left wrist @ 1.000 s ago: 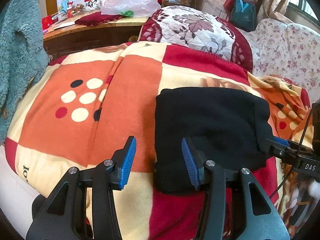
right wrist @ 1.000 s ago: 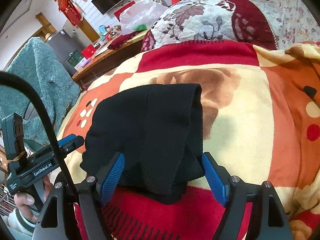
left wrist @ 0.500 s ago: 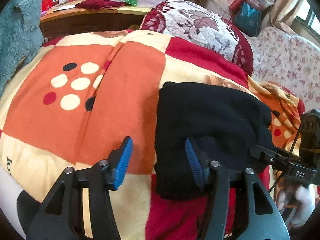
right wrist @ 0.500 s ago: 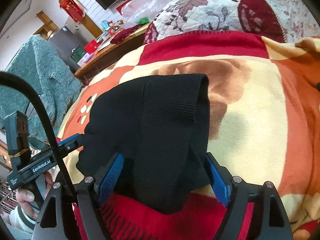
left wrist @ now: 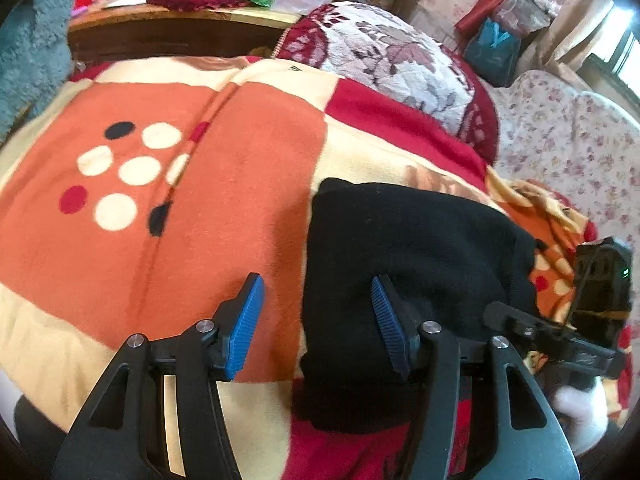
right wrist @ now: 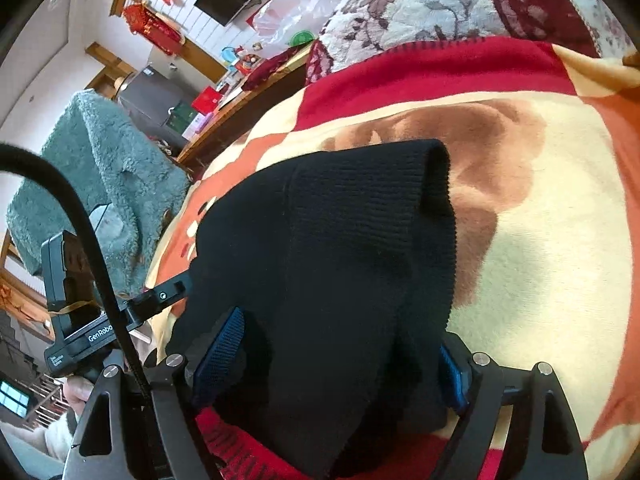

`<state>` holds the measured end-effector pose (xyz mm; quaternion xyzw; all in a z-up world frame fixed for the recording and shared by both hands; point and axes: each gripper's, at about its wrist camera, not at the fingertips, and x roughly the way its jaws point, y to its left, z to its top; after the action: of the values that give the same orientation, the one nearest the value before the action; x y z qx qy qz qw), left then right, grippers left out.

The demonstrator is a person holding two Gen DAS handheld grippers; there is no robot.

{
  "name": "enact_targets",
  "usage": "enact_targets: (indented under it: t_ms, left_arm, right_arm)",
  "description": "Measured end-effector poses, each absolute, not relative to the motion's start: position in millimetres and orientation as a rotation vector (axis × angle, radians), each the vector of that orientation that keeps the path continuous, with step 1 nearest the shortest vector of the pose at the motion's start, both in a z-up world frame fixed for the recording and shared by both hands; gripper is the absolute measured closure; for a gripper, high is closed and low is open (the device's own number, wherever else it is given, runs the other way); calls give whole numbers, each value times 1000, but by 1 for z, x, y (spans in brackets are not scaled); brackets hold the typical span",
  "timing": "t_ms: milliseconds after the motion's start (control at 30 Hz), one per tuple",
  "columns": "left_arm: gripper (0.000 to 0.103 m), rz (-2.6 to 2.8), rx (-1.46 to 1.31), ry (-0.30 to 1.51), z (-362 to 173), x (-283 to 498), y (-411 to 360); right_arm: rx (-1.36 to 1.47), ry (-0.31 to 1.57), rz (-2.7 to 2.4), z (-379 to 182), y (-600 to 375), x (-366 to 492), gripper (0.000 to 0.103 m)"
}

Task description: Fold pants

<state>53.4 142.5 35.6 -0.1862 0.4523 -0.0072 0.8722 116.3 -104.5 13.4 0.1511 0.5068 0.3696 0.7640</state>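
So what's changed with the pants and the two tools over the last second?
Both tools, left tool and right tool, dipped closer to the folded black pants. The left one's jaws are closing across the pants' left edge. Nothing gripped or released; pants unmoved on the blanket.

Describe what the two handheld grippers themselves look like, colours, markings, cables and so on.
Both the left gripper and the right gripper have black angular frames with silver screws and ribbed blue finger pads. The left unit's side carries white GenRobot lettering; a thick black cable arcs past it.
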Motion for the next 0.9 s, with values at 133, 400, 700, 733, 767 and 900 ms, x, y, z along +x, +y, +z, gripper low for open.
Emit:
enact_targets:
  t_ms: [133, 400, 700, 733, 767, 900]
  left_arm:
    - [79, -74, -339, 927, 39, 54, 133]
    - [93, -116, -333, 891, 63, 51, 127]
    - [98, -193, -239, 792, 115, 65, 100]
    - [98, -179, -271, 809, 112, 65, 108]
    - [96, -166, -302, 829, 108, 64, 115]
    - [57, -107, -404, 904, 83, 55, 145]
  right_arm:
    - [360, 1061, 808, 14, -114, 112, 42]
    - [356, 980, 824, 43, -116, 101, 59]
    - [295, 949, 843, 66, -106, 105, 63]
    - [310, 951, 846, 64, -109, 104, 63]
    - [313, 956, 843, 60, -112, 103, 63]
    - [371, 995, 824, 43, -126, 103, 63]
